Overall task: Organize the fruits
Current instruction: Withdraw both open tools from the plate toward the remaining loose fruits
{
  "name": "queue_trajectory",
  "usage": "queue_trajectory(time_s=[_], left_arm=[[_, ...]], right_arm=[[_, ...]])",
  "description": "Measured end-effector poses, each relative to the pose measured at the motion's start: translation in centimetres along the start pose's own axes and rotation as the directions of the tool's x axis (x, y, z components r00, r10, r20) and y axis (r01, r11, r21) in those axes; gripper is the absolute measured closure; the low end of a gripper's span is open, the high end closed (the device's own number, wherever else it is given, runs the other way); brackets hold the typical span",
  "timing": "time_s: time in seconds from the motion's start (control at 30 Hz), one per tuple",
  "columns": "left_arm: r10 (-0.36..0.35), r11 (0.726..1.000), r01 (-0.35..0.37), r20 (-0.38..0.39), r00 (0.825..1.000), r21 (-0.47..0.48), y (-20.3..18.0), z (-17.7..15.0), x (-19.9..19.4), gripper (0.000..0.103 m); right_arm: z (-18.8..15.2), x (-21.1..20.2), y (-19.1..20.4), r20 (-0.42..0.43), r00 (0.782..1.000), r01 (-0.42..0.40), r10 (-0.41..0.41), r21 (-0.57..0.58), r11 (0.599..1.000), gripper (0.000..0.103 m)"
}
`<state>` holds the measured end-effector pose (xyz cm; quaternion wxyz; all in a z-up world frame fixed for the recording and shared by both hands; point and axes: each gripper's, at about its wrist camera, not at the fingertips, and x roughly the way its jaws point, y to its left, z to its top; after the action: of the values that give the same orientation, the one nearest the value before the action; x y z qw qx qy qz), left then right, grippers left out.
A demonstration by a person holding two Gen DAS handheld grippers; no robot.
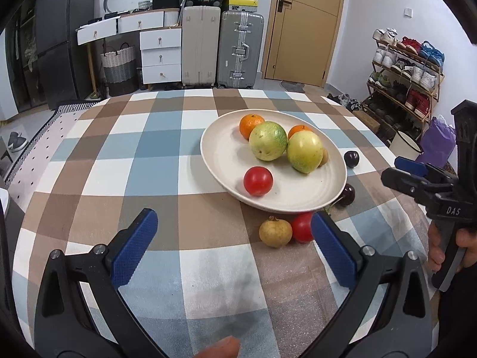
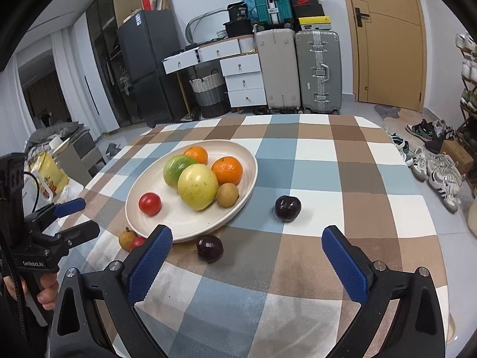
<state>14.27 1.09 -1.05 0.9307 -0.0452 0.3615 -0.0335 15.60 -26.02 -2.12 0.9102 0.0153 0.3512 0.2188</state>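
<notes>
A cream plate on the checked tablecloth holds two oranges, two green-yellow round fruits, a red tomato and a small brown fruit. On the cloth by the plate's near rim lie a tan fruit and a red tomato. Two dark plums lie on the cloth; they also show in the left wrist view. My left gripper is open and empty. My right gripper is open and empty.
The table's far edge faces suitcases, white drawers and a wooden door. A shoe rack stands to the right. Shoes lie on the floor. A dark fridge stands at the left.
</notes>
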Motion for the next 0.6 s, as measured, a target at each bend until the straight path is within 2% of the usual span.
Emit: queue_trajectory(time_s=[0.27,0.6], left_arm=[[-0.001,1.000,0.001,-0.037,0.999,0.012,-0.9,-0.6,1.4,0.000],[0.006,1.000,-0.008,-0.103,0.995,-0.016,-0.1,-0.9,2.9,0.002]], right_arm=[[-0.6,1.1,1.2,-0.061,0.997,-0.040,0.037,-0.048,0.998,0.001],[-1.4,3.3,2.4,-0.158,0.987,-0.053,0.037,-0.094,0.994,0.002]])
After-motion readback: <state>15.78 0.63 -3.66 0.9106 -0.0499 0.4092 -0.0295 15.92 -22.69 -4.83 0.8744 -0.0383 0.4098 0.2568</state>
